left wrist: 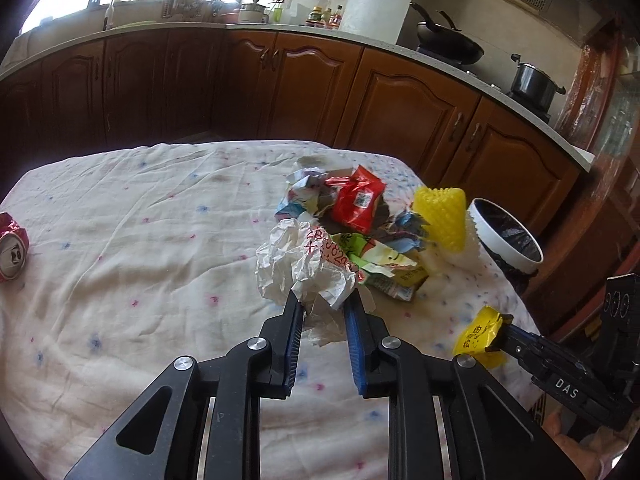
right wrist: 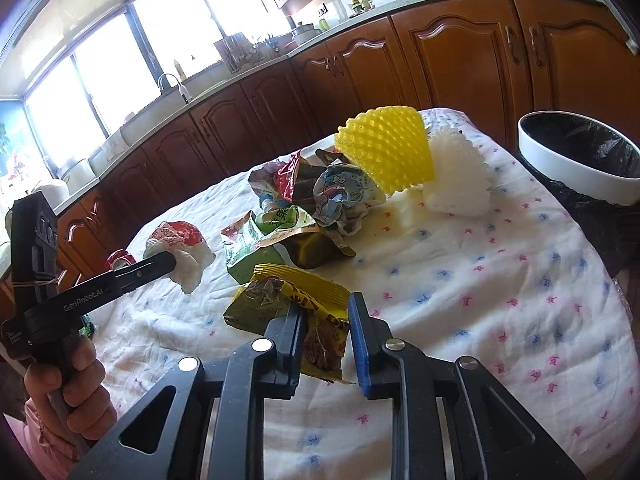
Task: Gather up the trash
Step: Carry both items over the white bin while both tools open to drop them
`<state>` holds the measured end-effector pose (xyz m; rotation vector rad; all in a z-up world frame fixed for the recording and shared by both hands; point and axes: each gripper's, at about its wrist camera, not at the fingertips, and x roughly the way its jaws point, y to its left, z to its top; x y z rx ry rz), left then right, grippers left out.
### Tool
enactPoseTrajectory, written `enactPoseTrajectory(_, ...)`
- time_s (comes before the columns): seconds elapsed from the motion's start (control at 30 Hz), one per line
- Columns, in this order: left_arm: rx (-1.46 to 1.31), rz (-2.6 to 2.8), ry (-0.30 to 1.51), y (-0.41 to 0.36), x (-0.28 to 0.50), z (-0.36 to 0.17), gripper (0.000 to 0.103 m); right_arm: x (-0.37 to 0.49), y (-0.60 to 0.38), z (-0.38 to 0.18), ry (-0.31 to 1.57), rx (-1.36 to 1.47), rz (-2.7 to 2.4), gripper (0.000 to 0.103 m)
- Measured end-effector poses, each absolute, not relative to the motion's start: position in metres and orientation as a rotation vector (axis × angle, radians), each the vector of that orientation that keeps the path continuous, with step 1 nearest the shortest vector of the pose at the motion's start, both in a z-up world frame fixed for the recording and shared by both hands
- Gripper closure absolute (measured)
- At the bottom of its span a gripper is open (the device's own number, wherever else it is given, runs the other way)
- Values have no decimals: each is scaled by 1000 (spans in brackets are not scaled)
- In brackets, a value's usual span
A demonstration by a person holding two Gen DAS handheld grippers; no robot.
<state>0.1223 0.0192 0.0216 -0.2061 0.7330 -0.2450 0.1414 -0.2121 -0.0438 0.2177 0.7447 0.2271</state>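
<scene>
My left gripper (left wrist: 324, 306) is shut on a crumpled white paper (left wrist: 304, 264) with red writing; the right wrist view shows that paper (right wrist: 188, 256) pinched at the tip of the left gripper (right wrist: 170, 266). My right gripper (right wrist: 325, 308) is shut on a yellow snack wrapper (right wrist: 308, 300), which also shows in the left wrist view as a yellow wrapper (left wrist: 478, 332) in the right gripper (left wrist: 498, 334). Beyond lies a trash pile: a red packet (left wrist: 358, 204), a green packet (right wrist: 256, 256), a yellow foam net (right wrist: 388, 148) and a white foam net (right wrist: 456, 176).
A white bin (right wrist: 580, 160) lined with a black bag stands off the table's right edge. A crushed red can (left wrist: 12, 248) lies at the far left of the flowered tablecloth (left wrist: 140, 240). Wooden kitchen cabinets (left wrist: 280, 88) run behind the table. A hand (right wrist: 68, 384) holds the left gripper's handle.
</scene>
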Motion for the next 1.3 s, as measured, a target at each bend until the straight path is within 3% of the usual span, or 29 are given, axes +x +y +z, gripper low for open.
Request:
enactPoseTrajectory(0.43,-112,-439,757,-63,143,29,83,126,-288,-22,676,295,83,82)
enactPoseTrajectory(1.3,-16,-660,812,-229,301,17,83,186,-441,20,611,331,-145,82)
